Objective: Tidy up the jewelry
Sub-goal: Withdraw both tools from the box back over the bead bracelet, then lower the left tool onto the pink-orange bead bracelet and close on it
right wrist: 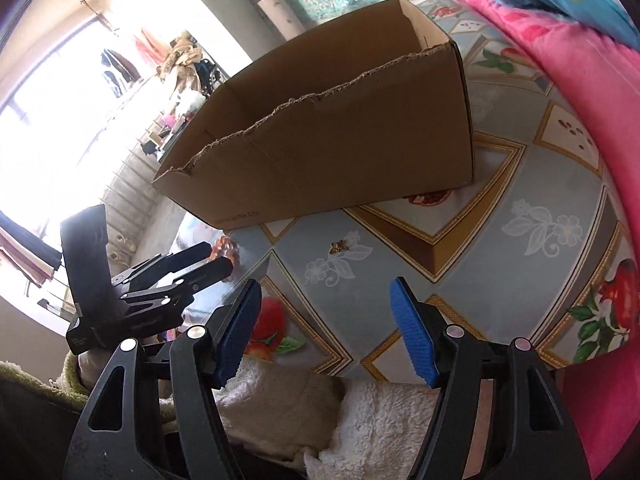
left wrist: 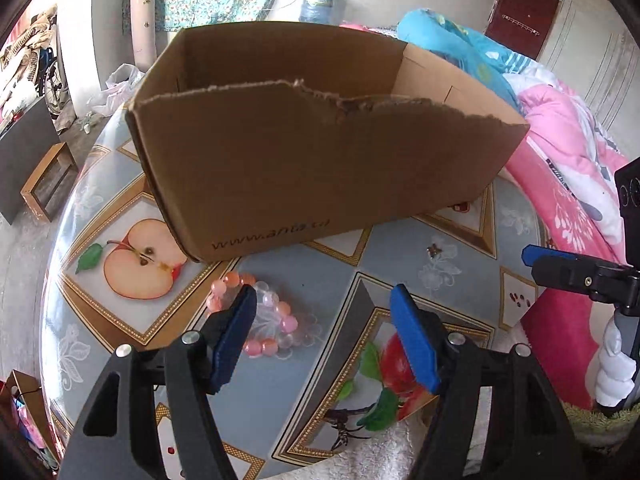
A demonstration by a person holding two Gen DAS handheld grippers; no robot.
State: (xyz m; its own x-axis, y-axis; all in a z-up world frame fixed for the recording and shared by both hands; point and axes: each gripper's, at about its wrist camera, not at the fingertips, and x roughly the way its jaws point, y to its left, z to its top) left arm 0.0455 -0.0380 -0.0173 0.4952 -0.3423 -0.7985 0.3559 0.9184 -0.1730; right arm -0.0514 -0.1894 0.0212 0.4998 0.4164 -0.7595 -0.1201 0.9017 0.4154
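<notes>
The round counter (left wrist: pixel 280 276) wears a glossy cloth printed with fruit and framed diamonds. On it stands 1 open cardboard box (left wrist: pixel 320 176) with a torn front rim. Near the box's front corner lie bead bracelets (left wrist: pixel 272 312), pink and clear, bunched together on the cloth.
</notes>
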